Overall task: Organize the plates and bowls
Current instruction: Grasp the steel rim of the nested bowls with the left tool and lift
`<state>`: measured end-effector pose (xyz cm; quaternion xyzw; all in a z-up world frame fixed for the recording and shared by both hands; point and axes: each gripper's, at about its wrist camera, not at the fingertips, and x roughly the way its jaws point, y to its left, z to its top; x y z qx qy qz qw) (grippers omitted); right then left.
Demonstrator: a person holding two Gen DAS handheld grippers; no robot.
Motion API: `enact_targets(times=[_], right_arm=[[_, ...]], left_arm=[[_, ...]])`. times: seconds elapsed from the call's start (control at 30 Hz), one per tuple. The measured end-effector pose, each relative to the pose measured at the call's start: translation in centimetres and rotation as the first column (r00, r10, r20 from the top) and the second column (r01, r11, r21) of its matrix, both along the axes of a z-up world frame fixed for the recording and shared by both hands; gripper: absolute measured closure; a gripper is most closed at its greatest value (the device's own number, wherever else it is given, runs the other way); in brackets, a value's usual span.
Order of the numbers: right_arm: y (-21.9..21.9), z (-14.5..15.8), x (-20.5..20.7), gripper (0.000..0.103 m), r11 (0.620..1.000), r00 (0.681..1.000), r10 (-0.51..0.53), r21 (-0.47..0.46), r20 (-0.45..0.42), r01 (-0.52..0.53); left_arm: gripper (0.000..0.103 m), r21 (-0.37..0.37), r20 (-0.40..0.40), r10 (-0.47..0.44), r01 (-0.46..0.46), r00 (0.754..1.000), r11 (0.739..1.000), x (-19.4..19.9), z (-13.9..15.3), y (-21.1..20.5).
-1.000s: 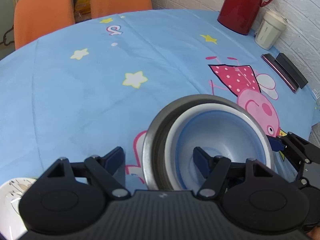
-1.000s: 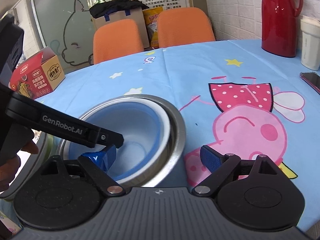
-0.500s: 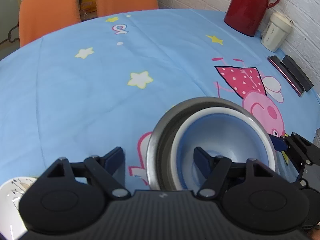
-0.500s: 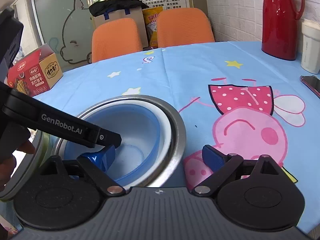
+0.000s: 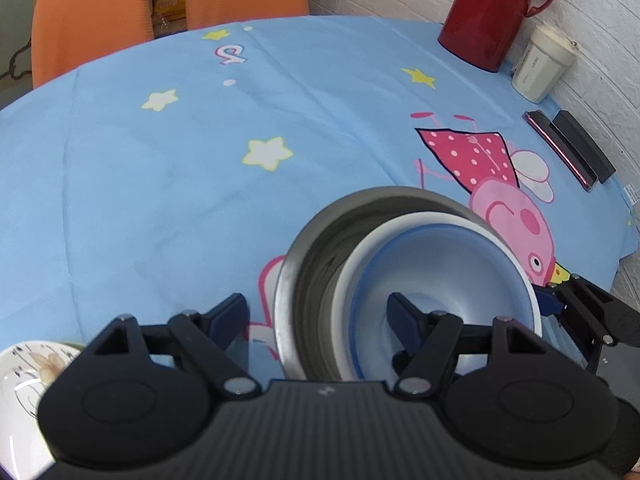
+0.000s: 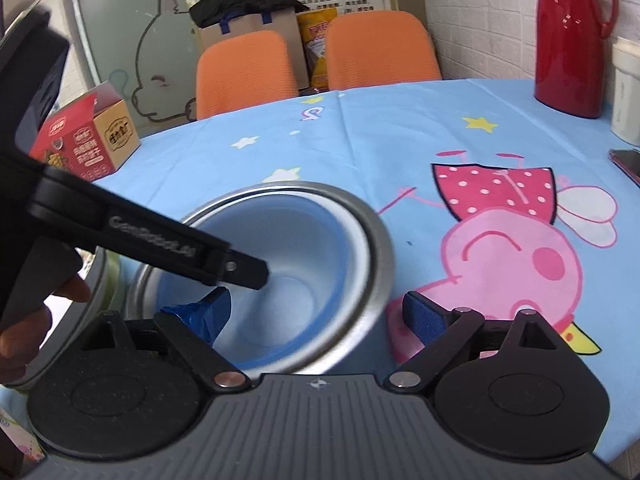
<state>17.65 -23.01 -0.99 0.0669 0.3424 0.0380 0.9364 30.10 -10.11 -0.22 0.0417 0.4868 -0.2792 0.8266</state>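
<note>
A steel bowl [image 5: 316, 256] holds a white bowl with a blue inside [image 5: 436, 276], nested and tilted. My left gripper [image 5: 320, 316] is open and straddles the near rim, one finger outside the steel bowl, one inside the blue bowl. My right gripper [image 6: 320, 312] is open and straddles the opposite rim of the steel bowl [image 6: 372, 264], left finger inside the blue bowl [image 6: 288, 248], right finger outside. The left gripper's arm crosses the right wrist view at left. A white flowered plate [image 5: 24, 376] lies at the lower left.
Blue cartoon tablecloth [image 5: 160, 184]. A red thermos [image 5: 492, 12], a cream cup [image 5: 544, 64] and two phones [image 5: 568, 144] stand at the far right by the brick wall. A red snack box [image 6: 84, 136] sits at the left edge. Orange chairs [image 6: 244, 72] stand behind.
The nested bowls have shifted a little toward the far side of the table with both grippers around their rims. The inner bowl now sits off-centre in the steel bowl.
</note>
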Motion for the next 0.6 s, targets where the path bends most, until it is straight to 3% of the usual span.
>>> enact_targets(times=[0.17,0.4,0.6], right_arm=[[0.8,0.4,0.5,0.023,0.999,0.999,0.035,0.000,-0.002,-0.035],[1.6,1.6,0.6,0.021,0.998,0.998,0.059,0.009,0.016,-0.059],[1.5,1.4,1.1,0.021,0.999,0.999,0.046,0.003,0.002,-0.046]], left_arm=[[0.033,0.028,0.005,-0.006,0.006,1.000,1.000,-0.3,0.0,-0.6],[0.033,-0.012,-0.045,-0.023,0.023,0.999,1.000,-0.2,0.1,-0.9],[0.033,-0.014,-0.010,-0.034,0.034,0.999,0.999,-0.5,1.0,-1.3]])
